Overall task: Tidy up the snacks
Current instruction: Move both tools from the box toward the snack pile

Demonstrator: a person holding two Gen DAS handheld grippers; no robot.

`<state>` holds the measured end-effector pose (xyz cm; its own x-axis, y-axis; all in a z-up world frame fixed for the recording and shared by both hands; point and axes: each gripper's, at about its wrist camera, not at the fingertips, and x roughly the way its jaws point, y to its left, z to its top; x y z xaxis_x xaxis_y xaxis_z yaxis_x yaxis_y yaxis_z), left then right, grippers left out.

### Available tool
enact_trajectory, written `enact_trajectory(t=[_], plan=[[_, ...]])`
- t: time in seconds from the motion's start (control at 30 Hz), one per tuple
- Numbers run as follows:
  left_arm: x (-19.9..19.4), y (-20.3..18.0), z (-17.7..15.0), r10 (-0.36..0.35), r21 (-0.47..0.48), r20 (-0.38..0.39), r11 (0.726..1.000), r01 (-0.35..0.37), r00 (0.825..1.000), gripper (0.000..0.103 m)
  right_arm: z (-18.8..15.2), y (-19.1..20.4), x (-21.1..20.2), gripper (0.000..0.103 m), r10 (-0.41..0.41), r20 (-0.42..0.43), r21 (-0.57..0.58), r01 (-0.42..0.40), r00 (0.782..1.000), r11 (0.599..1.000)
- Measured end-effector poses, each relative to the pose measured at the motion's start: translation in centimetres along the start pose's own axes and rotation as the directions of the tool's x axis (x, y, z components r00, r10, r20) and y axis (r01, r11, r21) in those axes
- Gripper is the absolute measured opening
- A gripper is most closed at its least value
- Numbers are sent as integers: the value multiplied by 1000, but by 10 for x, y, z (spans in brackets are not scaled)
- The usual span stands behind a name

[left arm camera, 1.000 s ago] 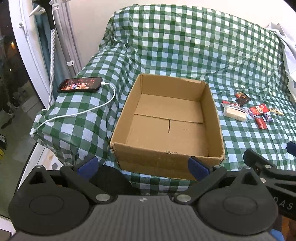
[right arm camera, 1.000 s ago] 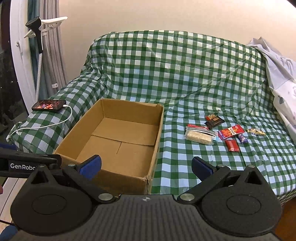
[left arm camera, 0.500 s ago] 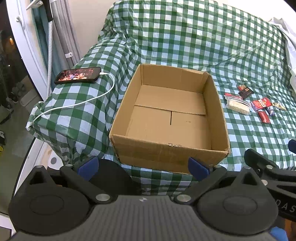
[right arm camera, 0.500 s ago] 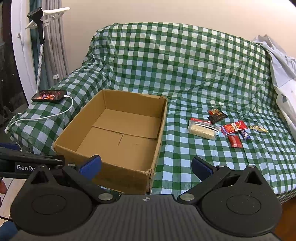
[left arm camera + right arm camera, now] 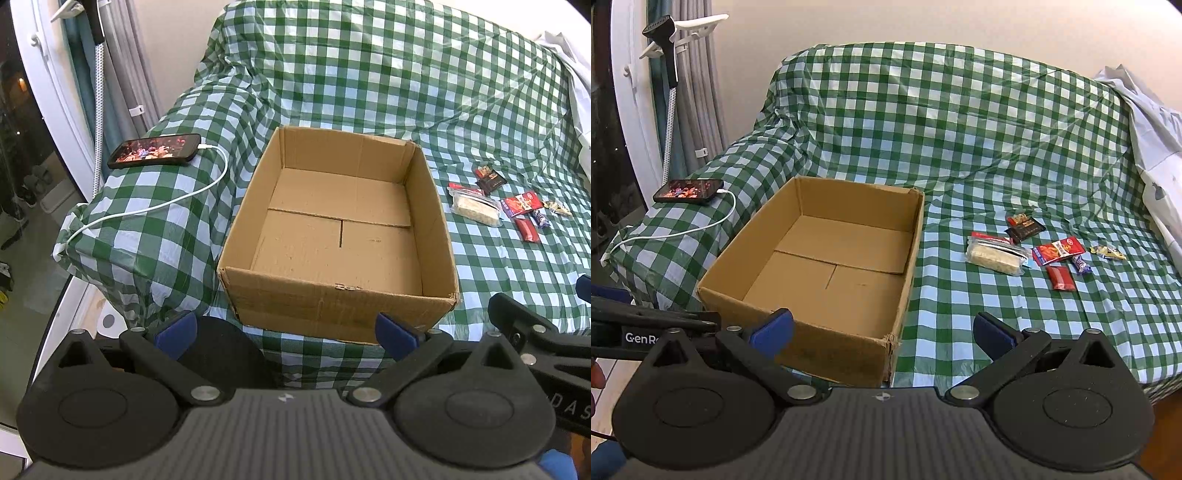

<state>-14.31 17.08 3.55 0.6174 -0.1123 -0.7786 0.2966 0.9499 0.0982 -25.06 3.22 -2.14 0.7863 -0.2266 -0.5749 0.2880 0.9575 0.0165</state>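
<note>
left tongs (image 5: 284,330) released, held low before one cardboard box (image 5: 338,236) | right tongs (image 5: 882,330) released | seven snacks (image 5: 995,254) counted

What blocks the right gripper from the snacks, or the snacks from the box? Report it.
Nothing visible does. The right gripper is open, with only bare checkered cover between it and the snacks. The box beside them is open-topped; only its side wall must be cleared.

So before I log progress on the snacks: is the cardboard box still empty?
Empty. The cardboard box shows only its bare bottom flaps in both wrist views, and the snacks all lie on the checkered cover to its right.
</note>
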Motion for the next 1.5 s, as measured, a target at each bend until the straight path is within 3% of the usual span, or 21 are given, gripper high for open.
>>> enact_trajectory(t=[0.97, 1.5], plan=[[6, -4, -2, 6, 23, -24, 1000, -6, 1000, 103, -7, 0, 5, 103, 1, -9, 7, -1, 1000, 1000], [21, -37, 4, 34, 115, -76, 993, -25, 997, 103, -8, -42, 29, 103, 11, -53, 176, -2, 999, 984]])
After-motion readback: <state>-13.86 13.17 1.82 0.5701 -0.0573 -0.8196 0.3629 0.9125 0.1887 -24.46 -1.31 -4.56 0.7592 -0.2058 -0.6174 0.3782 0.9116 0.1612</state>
